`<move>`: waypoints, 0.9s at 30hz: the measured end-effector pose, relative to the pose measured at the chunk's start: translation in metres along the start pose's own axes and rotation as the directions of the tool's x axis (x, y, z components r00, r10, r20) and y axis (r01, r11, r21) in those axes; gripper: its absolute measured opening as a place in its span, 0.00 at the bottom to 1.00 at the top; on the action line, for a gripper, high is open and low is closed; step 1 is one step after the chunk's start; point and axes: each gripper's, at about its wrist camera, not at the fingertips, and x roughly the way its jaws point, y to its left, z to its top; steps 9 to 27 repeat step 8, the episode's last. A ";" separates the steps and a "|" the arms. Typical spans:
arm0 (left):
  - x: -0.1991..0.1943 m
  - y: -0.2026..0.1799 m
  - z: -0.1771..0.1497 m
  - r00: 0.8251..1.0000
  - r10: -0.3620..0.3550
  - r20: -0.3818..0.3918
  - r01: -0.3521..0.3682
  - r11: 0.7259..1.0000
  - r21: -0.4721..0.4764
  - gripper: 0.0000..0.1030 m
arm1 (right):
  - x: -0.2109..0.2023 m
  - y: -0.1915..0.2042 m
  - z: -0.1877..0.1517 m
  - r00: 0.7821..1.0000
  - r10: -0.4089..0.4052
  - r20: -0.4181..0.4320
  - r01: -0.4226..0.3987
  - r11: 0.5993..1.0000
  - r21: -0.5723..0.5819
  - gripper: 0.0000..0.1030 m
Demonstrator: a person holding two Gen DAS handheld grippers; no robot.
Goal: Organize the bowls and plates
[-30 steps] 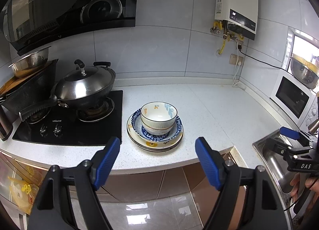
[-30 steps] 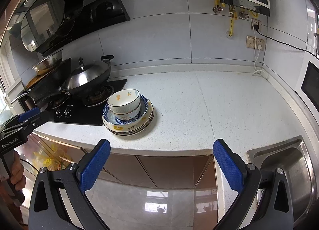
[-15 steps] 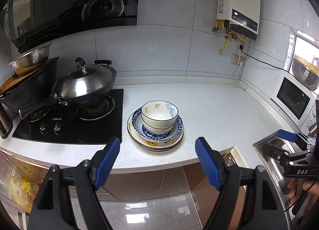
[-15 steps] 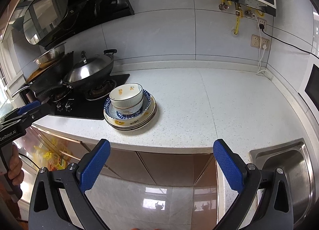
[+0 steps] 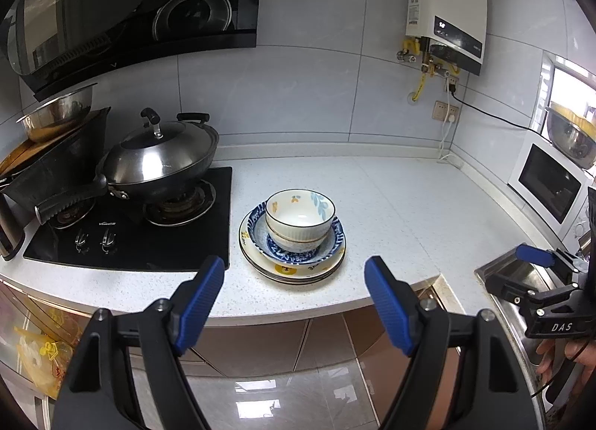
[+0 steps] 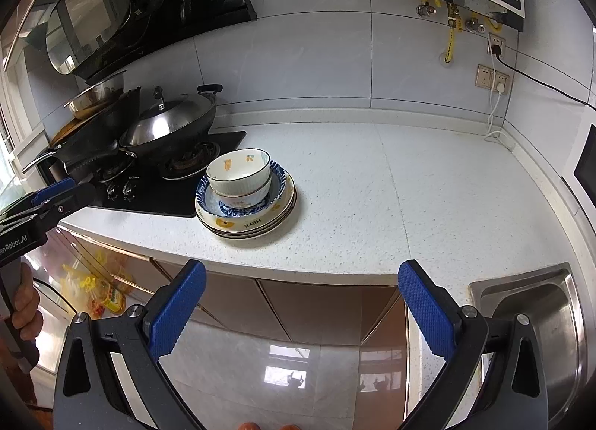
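One stack of dishes stands on the white counter near its front edge, beside the hob. A cream bowl with yellow and blue motifs [image 5: 300, 212] [image 6: 238, 173] nests in a second cream bowl, inside a blue-patterned dish [image 5: 331, 242] [image 6: 277, 187], on cream plates [image 5: 298, 273] [image 6: 246, 227]. My left gripper [image 5: 294, 288] hangs open off the counter's front edge, short of the stack, nothing between its blue pads. My right gripper [image 6: 301, 303] is open too, in front of the counter and right of the stack, empty. Each gripper shows in the other's view, at the frame edge.
A lidded steel wok [image 5: 160, 158] sits on the black gas hob [image 5: 126, 232] left of the stack. A steel sink [image 6: 536, 322] lies at the right, a microwave [image 5: 551, 184] beyond it. Water heater [image 5: 447, 9] and sockets are on the tiled wall.
The right wrist view has shifted slightly, so the stack sits a little further right and lower in it. The left view is unchanged; both grippers stay open and empty.
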 end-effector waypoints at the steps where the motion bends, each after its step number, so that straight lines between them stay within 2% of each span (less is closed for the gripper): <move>1: 0.000 0.000 0.000 1.000 0.001 0.000 -0.001 1.000 0.000 0.75 | 0.000 0.000 0.000 1.000 0.000 0.000 0.000 1.000 0.000 0.99; 27: 0.000 0.000 -0.001 1.000 -0.003 0.000 0.003 1.000 -0.001 0.75 | 0.000 0.000 0.000 1.000 -0.001 0.000 0.001 1.000 0.000 0.99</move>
